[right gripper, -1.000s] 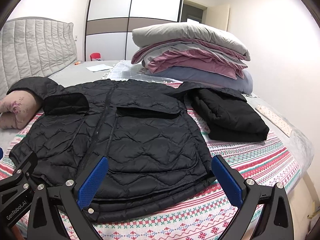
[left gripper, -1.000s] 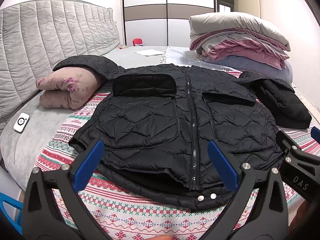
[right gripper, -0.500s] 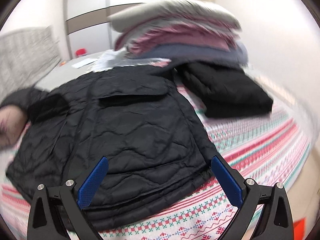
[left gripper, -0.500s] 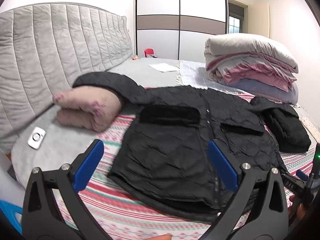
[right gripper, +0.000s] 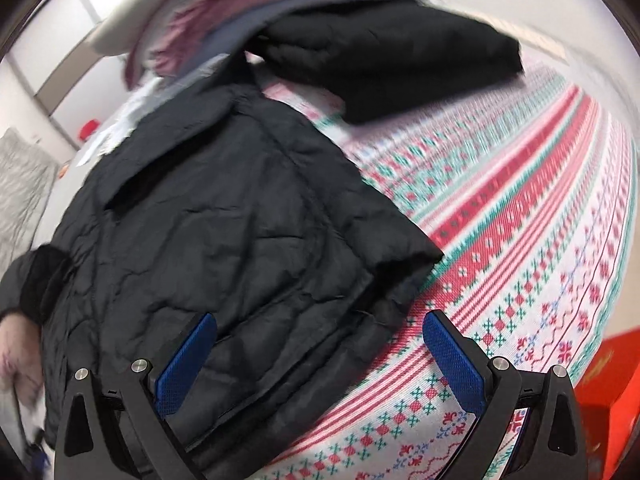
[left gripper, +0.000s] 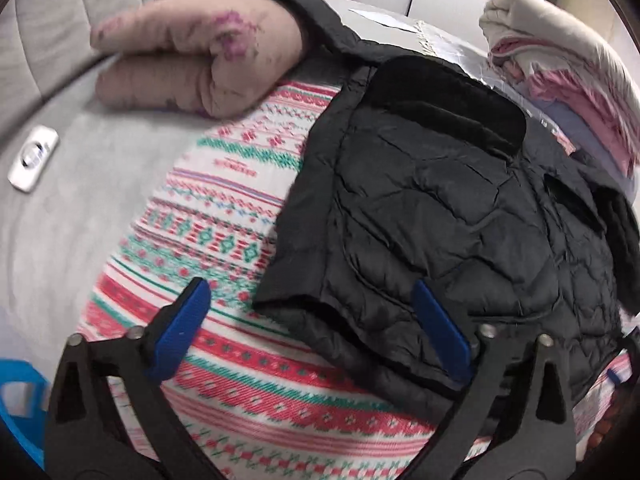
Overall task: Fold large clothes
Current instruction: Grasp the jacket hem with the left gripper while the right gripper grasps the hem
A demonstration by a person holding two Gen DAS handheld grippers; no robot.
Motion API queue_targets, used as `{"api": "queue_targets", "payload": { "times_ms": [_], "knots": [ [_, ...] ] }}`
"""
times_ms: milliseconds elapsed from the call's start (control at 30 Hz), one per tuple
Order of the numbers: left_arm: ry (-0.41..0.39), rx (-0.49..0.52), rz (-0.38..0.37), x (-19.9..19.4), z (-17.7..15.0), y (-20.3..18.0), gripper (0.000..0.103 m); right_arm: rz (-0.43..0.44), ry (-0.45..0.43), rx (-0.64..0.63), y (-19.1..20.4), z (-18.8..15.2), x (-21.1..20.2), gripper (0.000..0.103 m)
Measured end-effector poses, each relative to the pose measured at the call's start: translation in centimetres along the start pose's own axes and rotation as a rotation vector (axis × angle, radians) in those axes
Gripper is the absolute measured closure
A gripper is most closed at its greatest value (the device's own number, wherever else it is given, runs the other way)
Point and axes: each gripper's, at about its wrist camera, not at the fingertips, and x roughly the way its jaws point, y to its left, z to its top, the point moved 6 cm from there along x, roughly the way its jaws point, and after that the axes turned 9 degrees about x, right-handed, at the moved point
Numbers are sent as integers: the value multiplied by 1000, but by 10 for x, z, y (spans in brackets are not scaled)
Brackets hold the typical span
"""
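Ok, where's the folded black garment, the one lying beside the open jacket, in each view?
Left wrist: folded black garment only partly in view, at the far right edge.
Right wrist: upper middle, in front of the bedding pile.
Shared landmark: the open black jacket on the patterned blanket.

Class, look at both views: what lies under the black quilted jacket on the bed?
The jacket lies on a red, green and white patterned blanket, which shows around its hem and sides. One sleeve drapes over a pink pillow. Whatever is beneath the jacket's middle is covered.
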Motion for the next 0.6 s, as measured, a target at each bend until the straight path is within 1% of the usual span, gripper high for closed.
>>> {"api": "queue_targets", "payload": {
  "times_ms": [33, 67, 100, 133, 167, 200, 267, 300, 333, 433, 467, 533, 600],
  "knots": [
    [-3, -8, -17, 6, -2, -2, 11, 18, 15, 24, -2, 1, 4, 1],
    [-2, -7, -28, 12, -5, -5, 29, 40, 32, 37, -3, 0, 7, 7],
    [15, -6, -46, 18, -7, -10, 50, 57, 40, 33, -1, -1, 9, 19],
    [38, -9, -69, 23, -13, -15, 61, 70, 40, 19, 2, -1, 9, 27],
    [49, -33, -122, 32, -13, -21, 80, 78, 33, 1, 5, -1, 8, 51],
    [44, -49, -150, 33, -14, -20, 85, 89, 23, -11, 6, 0, 7, 75],
    [15, -52, -139, 28, -17, -24, 90, 113, -6, 11, 2, 5, 2, 92],
    [1, -46, -128, 22, -18, -25, 91, 125, -25, 29, -3, 9, -3, 94],
    [-6, -49, -130, 17, -22, -25, 92, 127, -42, 37, -6, 11, -7, 95],
    [-15, -71, -167, 2, -34, -24, 93, 98, -124, 49, -20, 21, -25, 97],
    [-15, -70, -178, -3, -39, -25, 93, 84, -139, 57, -27, 25, -29, 97],
    [-11, -61, -183, -7, -46, -27, 93, 71, -142, 71, -33, 27, -31, 98],
    [-11, -37, -168, -8, -50, -28, 93, 65, -124, 73, -35, 26, -29, 98]
  ]
}}
